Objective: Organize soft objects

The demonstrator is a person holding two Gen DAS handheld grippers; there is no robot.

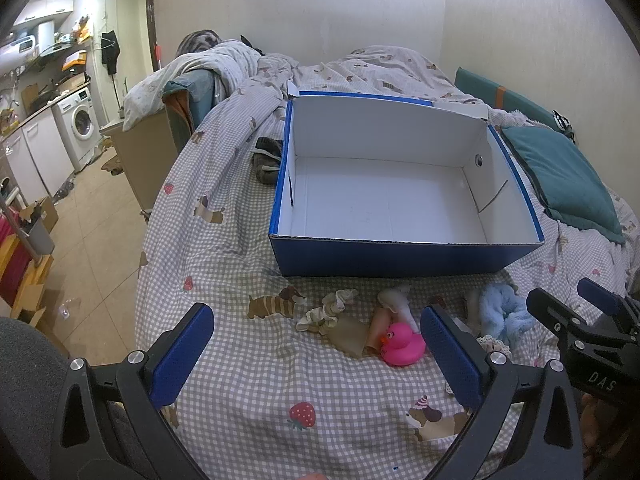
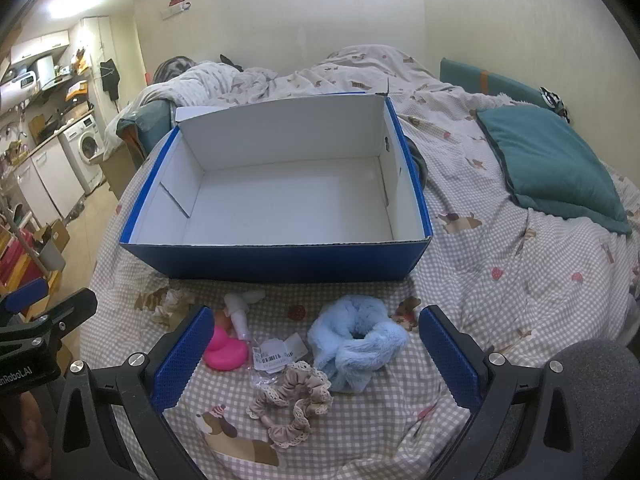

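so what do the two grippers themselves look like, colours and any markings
Both are alike: black plastic frames with cut-out openings, silver round bolts at the joints, and flat blue textured pads on the fingers. The left gripper and right gripper each carry white lettering on the body, only partly readable. No cables or sleeves show.
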